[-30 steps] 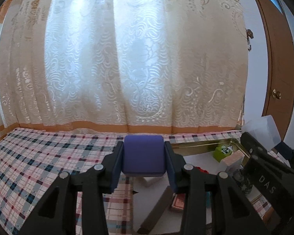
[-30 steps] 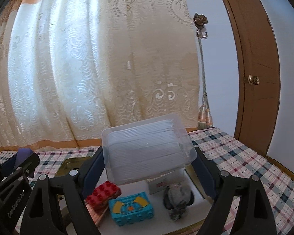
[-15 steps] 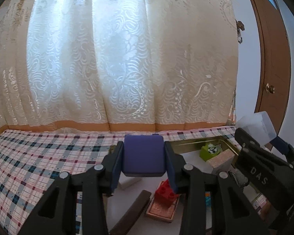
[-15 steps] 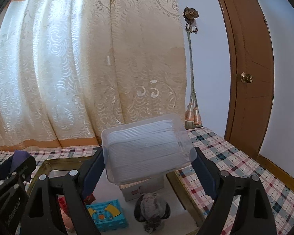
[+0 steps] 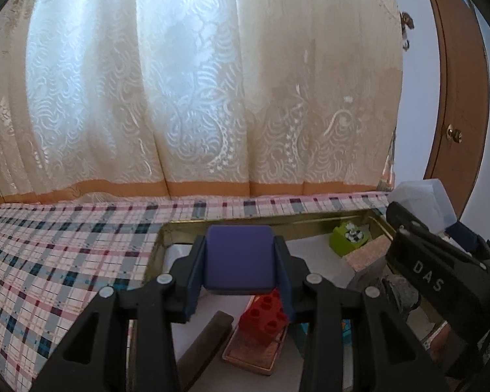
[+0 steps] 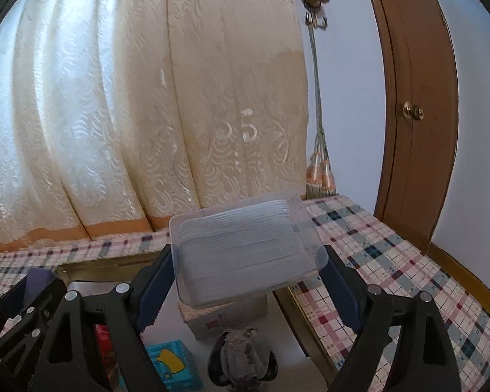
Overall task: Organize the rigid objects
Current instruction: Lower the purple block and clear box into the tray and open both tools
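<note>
Purple block (image 5: 238, 258), clear box (image 6: 245, 251): one each

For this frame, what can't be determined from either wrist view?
- Left wrist view: the purple block held in the left gripper hides part of the tray behind it.
- Right wrist view: the clear plastic box in the right gripper covers most of the cardboard box below; its label is too small to read.
- Blue toy block: cut off by a finger and the bottom edge.
</note>
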